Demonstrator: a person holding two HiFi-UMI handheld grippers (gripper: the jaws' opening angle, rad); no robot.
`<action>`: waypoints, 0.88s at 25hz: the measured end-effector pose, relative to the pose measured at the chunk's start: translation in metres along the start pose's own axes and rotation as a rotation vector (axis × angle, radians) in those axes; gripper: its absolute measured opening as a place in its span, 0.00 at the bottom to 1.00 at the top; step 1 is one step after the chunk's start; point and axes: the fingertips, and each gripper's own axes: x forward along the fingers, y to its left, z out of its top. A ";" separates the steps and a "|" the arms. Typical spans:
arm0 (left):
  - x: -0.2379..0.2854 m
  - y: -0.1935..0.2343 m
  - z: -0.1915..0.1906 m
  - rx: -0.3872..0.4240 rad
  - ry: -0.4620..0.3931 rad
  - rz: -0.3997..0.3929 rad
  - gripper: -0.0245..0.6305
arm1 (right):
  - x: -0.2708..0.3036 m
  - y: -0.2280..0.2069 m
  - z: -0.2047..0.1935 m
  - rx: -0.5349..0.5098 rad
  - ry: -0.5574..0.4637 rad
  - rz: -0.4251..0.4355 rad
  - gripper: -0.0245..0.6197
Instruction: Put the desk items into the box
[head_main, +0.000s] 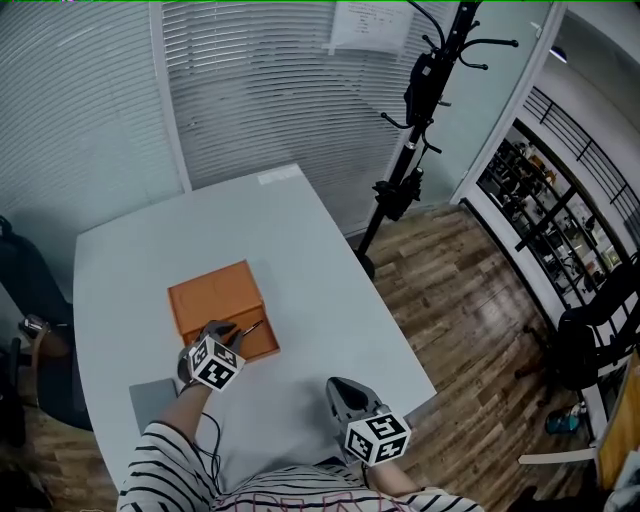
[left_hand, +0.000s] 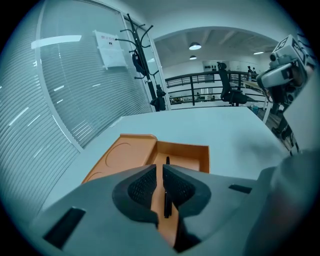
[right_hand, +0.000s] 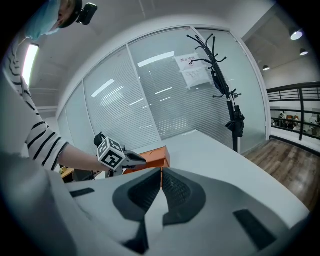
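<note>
An orange box (head_main: 212, 297) lies on the white table, its open tray (left_hand: 186, 153) on the side nearest me and its flat lid part (left_hand: 122, 156) beyond. My left gripper (head_main: 238, 332) hangs over the tray's near end, shut on a thin black pen (left_hand: 166, 201) whose tip pokes out past the jaws toward the tray floor. In the right gripper view the left gripper (right_hand: 134, 160) is seen in front of the orange box (right_hand: 156, 156). My right gripper (head_main: 343, 392) sits lower right above bare table, its jaws (right_hand: 161, 172) shut with nothing between them.
A grey flat sheet (head_main: 150, 402) lies on the table (head_main: 320, 290) by my left arm. A black coat stand (head_main: 418, 120) rises past the table's far right corner. Window blinds run behind the table. A dark chair (head_main: 25, 330) is at the left edge.
</note>
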 end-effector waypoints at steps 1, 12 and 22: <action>-0.005 0.001 0.002 -0.005 -0.015 0.004 0.12 | -0.001 0.002 0.001 -0.004 0.000 0.000 0.08; -0.066 -0.002 0.010 -0.088 -0.182 0.019 0.08 | -0.006 0.032 0.003 -0.053 -0.006 0.009 0.08; -0.136 -0.015 0.012 -0.161 -0.350 -0.002 0.07 | -0.012 0.067 0.009 -0.063 -0.073 -0.017 0.08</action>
